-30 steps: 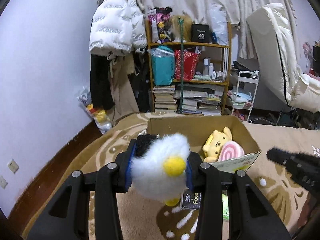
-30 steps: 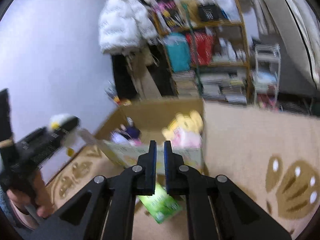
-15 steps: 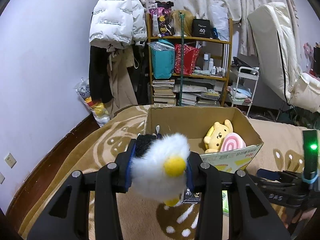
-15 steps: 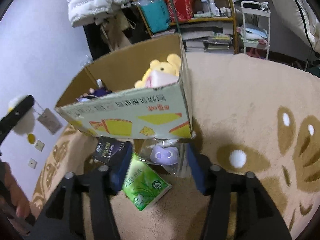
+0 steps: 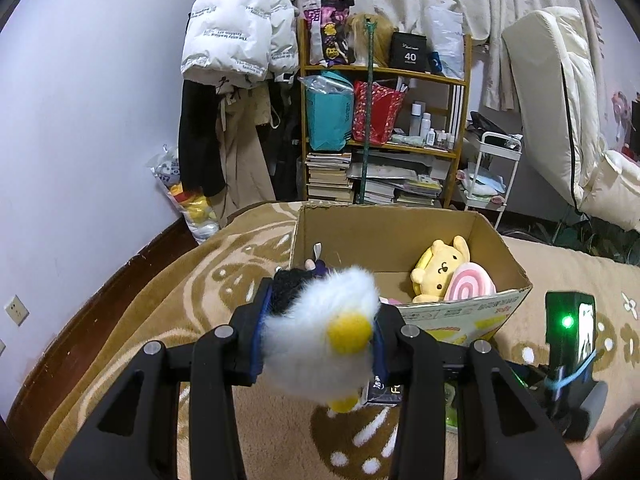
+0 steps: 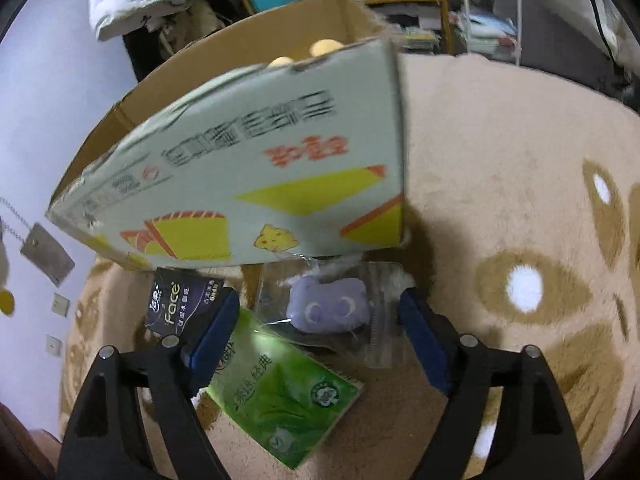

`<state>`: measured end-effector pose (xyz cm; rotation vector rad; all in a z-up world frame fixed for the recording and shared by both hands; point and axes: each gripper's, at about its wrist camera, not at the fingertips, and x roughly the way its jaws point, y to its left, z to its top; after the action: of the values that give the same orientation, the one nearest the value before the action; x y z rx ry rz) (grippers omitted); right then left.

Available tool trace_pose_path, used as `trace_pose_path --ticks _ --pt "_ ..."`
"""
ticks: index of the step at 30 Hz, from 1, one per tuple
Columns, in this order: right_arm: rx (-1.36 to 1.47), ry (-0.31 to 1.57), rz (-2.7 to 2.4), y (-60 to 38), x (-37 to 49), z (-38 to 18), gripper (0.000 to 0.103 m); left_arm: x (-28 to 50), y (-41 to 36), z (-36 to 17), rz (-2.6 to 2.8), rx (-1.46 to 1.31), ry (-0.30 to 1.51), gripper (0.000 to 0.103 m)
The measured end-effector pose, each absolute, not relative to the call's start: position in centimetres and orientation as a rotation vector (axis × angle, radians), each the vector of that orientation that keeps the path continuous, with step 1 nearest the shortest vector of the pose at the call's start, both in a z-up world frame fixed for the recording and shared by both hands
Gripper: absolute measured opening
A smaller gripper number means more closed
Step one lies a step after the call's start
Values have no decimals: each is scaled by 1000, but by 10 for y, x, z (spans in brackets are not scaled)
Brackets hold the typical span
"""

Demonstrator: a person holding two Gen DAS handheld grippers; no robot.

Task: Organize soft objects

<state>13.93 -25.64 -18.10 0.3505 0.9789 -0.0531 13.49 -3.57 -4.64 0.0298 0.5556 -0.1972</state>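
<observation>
Left gripper (image 5: pixel 318 342) clamped on fluffy white plush toy (image 5: pixel 320 336) with yellow beak, black patch at top-left; held up near side of open cardboard box (image 5: pixel 384 236). Right gripper (image 6: pixel 318 328) jaws opening, pads clear of lilac plush in clear bag (image 6: pixel 328 308) lying between them on beige carpet (image 6: pixel 500 128), just near the box.

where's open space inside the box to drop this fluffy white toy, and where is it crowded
Bare cardboard floor shows mid-box, between the small dark purple toy at the left wall and the yellow plush with the pink swirl cushion on the right. Crowded: the carpet in front, with the bagged purple plush, green tissue pack and dark pack.
</observation>
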Motion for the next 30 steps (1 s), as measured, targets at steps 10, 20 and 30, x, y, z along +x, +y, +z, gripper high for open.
trace_pose_path --ticks 10,20,30 --pt "317 968 -85 -251 141 -187 75 141 -31 -40 -185 16 540 39" --pt "332 912 -36 -259 128 -174 57 160 -44 -13 -213 35 485 39" --pt "277 878 -7 -251 117 -161 29 168 -44 -29 -197 42 523 39"
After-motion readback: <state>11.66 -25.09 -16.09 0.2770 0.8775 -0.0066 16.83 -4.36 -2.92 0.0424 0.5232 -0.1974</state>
